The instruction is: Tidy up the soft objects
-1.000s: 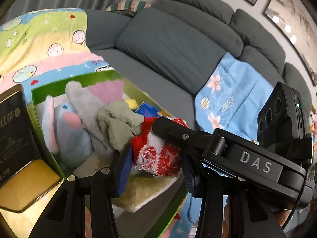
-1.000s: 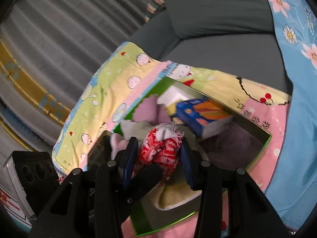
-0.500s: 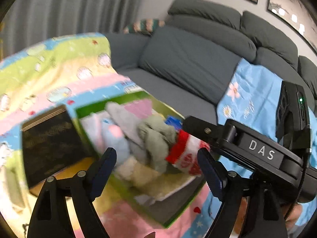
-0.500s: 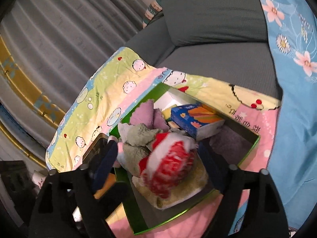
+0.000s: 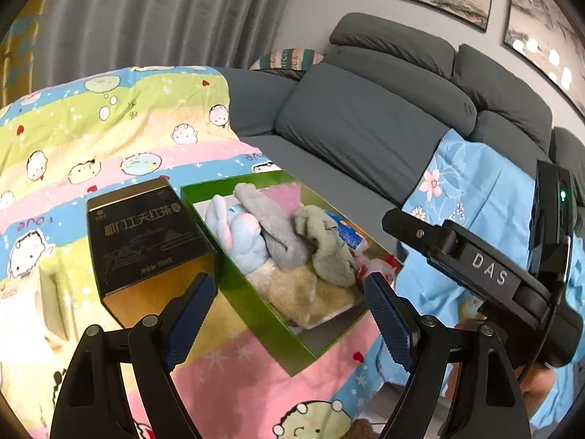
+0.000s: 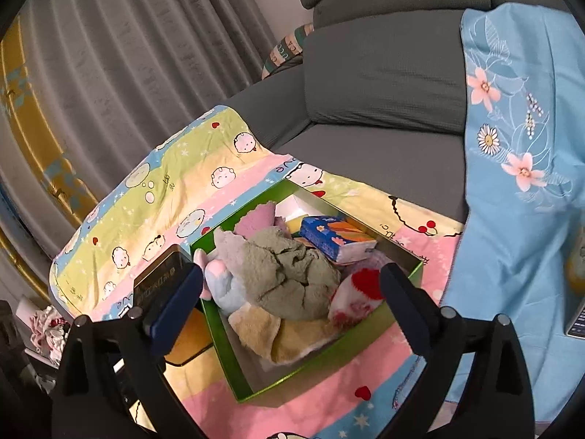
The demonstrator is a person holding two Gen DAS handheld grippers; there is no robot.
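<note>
A green box [image 5: 234, 278] lies on a cartoon-print blanket [image 5: 109, 139] and holds several soft things. Among them are a blue plush [image 5: 241, 234], a grey cloth [image 5: 274, 223], a grey-green towel [image 5: 329, 252] and a yellow towel [image 5: 310, 292]. A red-and-white sock [image 6: 358, 292] lies loose at the right side of the box [image 6: 215, 325], beside the grey-green towel [image 6: 289, 274]. My left gripper [image 5: 289, 285] hangs open above the box with nothing between its fingers. My right gripper [image 6: 292, 274] is also over the box, its jaws opening, with nothing held.
A black tea box [image 5: 146, 234] stands just left of the green box. A blue tissue pack [image 6: 336, 237] sits at the back inside it. A grey sofa [image 5: 365, 128] and a light-blue floral cloth [image 6: 512, 183] lie behind and to the right. The right tool's black housing [image 5: 486, 274] crosses the left view.
Both grippers were shut on the red-and-white sock; they have opened, let it go and drawn back and up. The sock now lies in the green box.
</note>
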